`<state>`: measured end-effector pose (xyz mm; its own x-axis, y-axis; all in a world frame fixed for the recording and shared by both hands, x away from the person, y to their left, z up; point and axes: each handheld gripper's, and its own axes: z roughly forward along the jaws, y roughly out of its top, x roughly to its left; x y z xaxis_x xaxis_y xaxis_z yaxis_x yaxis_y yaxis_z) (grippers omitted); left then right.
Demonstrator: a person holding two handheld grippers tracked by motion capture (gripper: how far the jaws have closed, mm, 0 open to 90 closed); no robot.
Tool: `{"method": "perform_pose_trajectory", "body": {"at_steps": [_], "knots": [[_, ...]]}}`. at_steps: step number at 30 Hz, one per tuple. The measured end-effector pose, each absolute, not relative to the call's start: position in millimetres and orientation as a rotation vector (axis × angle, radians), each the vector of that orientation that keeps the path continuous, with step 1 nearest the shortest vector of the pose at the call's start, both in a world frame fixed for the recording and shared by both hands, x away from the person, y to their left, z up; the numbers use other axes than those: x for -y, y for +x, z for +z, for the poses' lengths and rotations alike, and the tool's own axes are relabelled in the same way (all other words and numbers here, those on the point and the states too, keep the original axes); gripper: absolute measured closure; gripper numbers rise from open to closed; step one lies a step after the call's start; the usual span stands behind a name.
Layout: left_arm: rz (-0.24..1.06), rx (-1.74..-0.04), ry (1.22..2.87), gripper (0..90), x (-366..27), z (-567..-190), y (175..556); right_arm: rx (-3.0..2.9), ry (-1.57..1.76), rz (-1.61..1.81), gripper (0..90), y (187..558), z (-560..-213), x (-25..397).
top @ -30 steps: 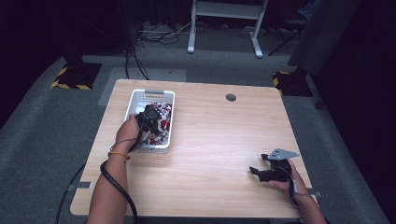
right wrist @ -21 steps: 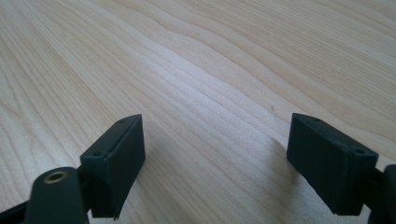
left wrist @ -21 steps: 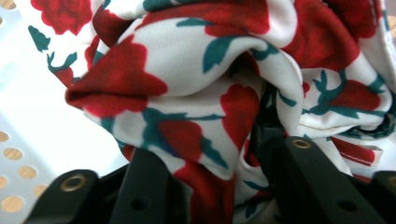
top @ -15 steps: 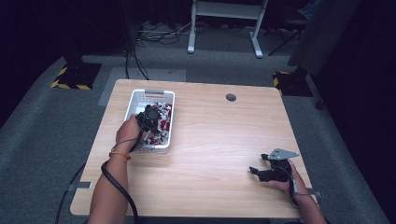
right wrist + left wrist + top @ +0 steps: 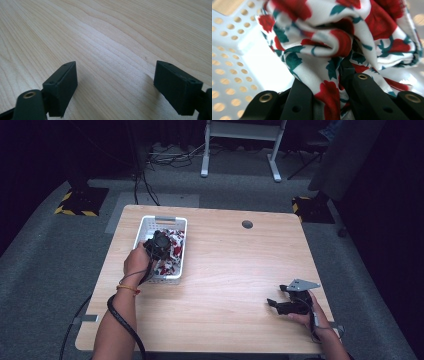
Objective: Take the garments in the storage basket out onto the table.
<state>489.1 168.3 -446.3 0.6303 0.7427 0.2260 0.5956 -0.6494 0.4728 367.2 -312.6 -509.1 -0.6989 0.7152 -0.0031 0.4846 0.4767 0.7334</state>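
Left tongs [image 5: 159,244] reached forward, jaws nearly closed; right tongs [image 5: 274,304] low, jaws spread wide.

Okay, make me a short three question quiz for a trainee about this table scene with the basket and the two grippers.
1. True or false: the left gripper is shut on the white cloth with red roses and green leaves.
2. Where does that floral cloth lie? A) in the white perforated plastic basket B) on the bare light wooden table C) on the floor
3. Fill in: the right gripper hangs over bare wood with its jaws ____.

Key: 1 true; 2 A; 3 open.
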Motion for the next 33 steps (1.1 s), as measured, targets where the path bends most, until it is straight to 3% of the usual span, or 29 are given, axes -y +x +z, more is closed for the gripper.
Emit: {"method": "perform_pose_trajectory", "body": {"at_steps": [16,33], "knots": [[0.612,-1.017,2.193,78.0,-184.1,-418.4,443.7,-2.415,1.021,1.051,18.7,367.9,-509.3,312.2],[0.608,-0.866,2.136,78.2,-154.3,-383.1,418.6,-2.414,1.023,1.051,18.6,367.9,-509.2,312.2]]}}
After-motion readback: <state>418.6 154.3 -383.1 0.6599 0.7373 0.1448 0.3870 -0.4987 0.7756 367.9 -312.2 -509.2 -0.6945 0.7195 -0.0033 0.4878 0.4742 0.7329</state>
